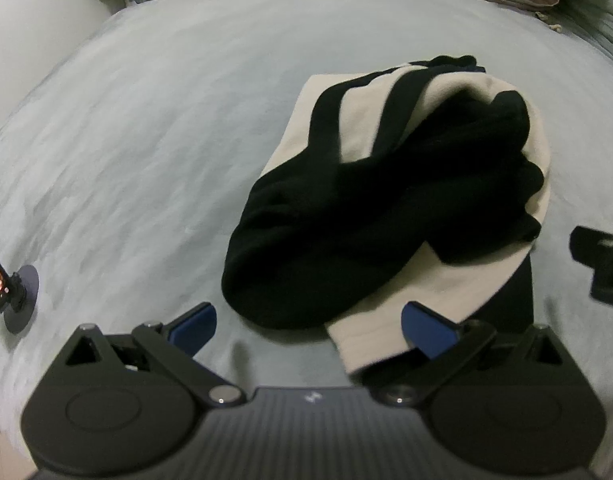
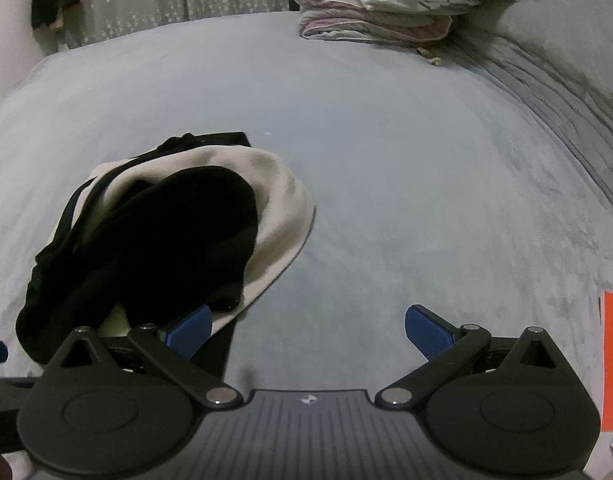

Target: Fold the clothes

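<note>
Clothes, a rumpled black-and-cream fleece heap (image 1: 390,200), are lying unfolded on the grey bed (image 1: 146,140), both left claw (image 1: 310,324) and right claw (image 2: 306,328) hovering spread apart and empty, so gripping an edge is seeming due.

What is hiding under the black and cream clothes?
A flat black piece pokes out beneath the black and cream clothes, lying on the grey bed cover. Whatever else lies beneath stays covered.

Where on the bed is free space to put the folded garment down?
Bare sheet lies right of the garment, up to the quilt stack, and left of it toward the phone stand. The near edge by both open grippers is crowded.
</note>
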